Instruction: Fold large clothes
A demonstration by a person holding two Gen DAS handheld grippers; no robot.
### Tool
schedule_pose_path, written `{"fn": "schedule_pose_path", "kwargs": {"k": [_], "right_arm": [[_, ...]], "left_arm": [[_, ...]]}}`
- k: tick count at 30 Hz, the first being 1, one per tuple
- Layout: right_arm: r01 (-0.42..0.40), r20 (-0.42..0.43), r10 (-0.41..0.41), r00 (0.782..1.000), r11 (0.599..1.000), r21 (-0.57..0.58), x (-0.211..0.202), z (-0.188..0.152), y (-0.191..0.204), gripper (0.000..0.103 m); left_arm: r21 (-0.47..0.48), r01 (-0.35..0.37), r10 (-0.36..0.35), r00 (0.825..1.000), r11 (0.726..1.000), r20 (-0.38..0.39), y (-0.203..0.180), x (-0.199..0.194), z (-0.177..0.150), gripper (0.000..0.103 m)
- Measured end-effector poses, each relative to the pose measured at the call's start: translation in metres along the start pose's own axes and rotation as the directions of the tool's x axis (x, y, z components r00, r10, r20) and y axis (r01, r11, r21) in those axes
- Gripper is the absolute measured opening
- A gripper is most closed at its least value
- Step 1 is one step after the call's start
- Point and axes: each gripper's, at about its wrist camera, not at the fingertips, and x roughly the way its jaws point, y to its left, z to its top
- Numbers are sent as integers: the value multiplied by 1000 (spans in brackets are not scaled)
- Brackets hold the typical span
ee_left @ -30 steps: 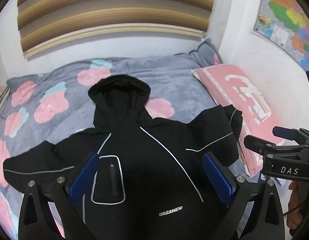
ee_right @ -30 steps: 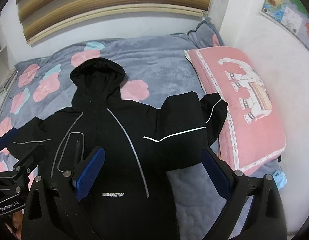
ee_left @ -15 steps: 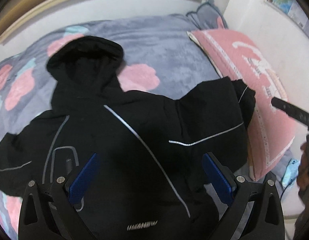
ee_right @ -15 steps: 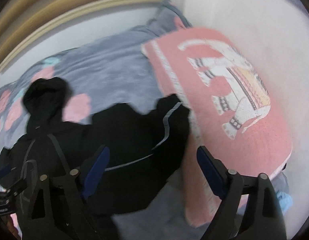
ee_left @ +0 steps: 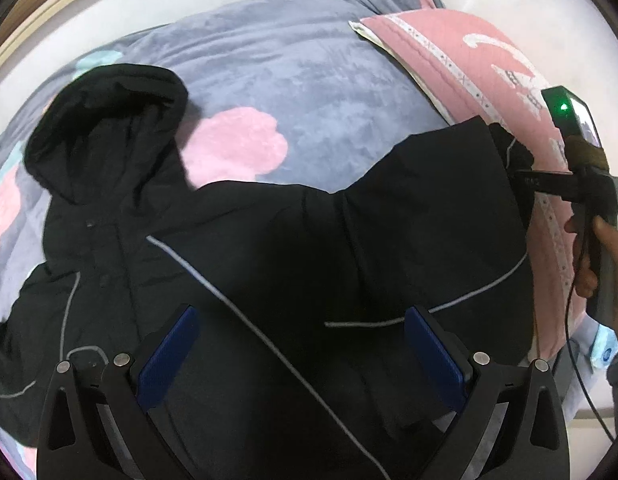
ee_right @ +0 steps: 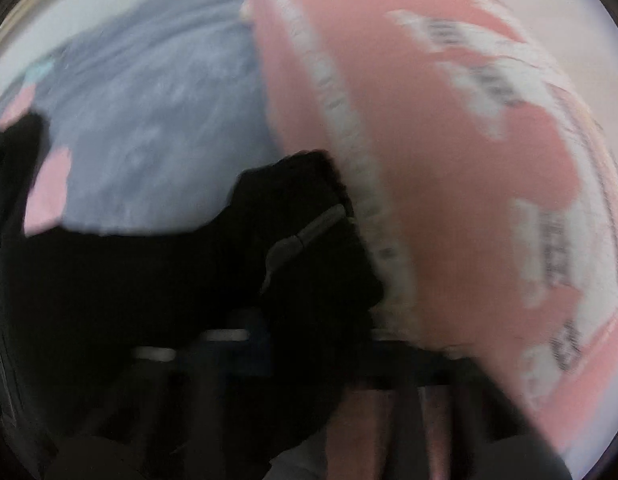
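A black hooded jacket (ee_left: 269, 264) with thin grey piping lies front up on the bed, hood (ee_left: 109, 128) at the far left. Its right sleeve (ee_left: 449, 208) reaches to the pink pillow. My left gripper (ee_left: 301, 348) is open and empty, just above the jacket's chest. My right gripper (ee_left: 525, 184) shows in the left wrist view at the sleeve's cuff. In the blurred right wrist view the cuff (ee_right: 309, 248) lies between its dark fingers (ee_right: 225, 344); whether they grip it I cannot tell.
The bed has a grey-blue blanket (ee_left: 309, 80) with pink flower patches. A pink pillow (ee_left: 489, 64) with a white elephant lies along the white wall at the right. A cable (ee_left: 577, 360) hangs from the right gripper near the bed's edge.
Both grippers have moved forward and down toward the jacket. The right gripper swung right to the sleeve cuff by the pillow, and its view has become blurred.
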Motion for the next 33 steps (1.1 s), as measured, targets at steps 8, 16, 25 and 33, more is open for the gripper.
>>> {"fn": "schedule_pose_path", "kwargs": {"k": [8,16,25,33], "right_arm": [[160,224,-199,954,971,179,-133,-18,-83,18],[84,111,-134,985,924,373,-107,-67,-165,18],[-58,141,2,990,916,397,-92,-60,-154,18],[-355,284,305,909,923,145,-151,-50,-22,18]], "left_arm": [[35,126,-125,991,991,-38,-25,22,15,95],[35,216,-210,969,976,-128,-72,81,22,95],[-60,248,-255,949,967,-186,-49,95,17,94],[-165,260,-263,965,951,7,52,-16,-26,94]]}}
